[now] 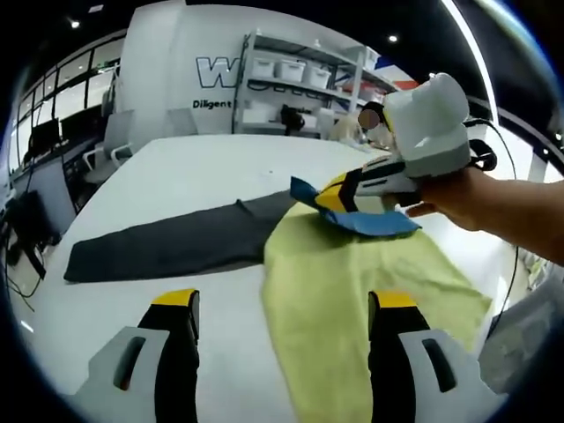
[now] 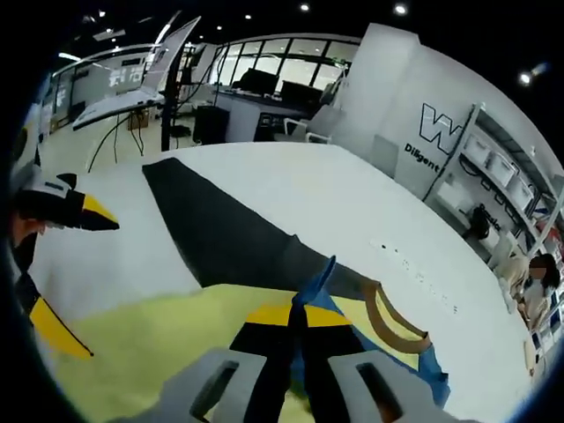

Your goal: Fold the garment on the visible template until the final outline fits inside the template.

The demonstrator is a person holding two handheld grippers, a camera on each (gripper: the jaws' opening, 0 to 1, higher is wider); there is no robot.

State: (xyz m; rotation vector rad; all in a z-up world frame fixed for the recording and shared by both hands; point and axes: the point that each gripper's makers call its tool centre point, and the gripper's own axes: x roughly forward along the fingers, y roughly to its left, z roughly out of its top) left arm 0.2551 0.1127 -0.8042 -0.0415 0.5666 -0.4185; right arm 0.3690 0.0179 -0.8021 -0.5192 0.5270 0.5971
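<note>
A yellow-green garment (image 1: 352,282) lies spread on the white table (image 1: 203,167), its blue inner edge (image 1: 374,222) lifted. My right gripper (image 1: 328,199), held by a hand, is shut on that blue edge (image 2: 319,280) and holds it just above the cloth. A brown strap loop (image 2: 388,328) lies beside the pinched spot. A long dark grey cloth (image 1: 167,245) stretches flat to the left, partly under the garment; it also runs away from the jaws as the dark grey cloth (image 2: 220,229). My left gripper (image 1: 284,304) hovers open over the garment's near part, and its open jaws (image 2: 77,273) hold nothing.
Shelving with white boxes (image 1: 291,75) stands behind the table's far edge, where a person (image 2: 533,282) sits. Desks with monitors and chairs (image 1: 44,150) line the left side. Bare white tabletop (image 2: 335,194) surrounds the cloths.
</note>
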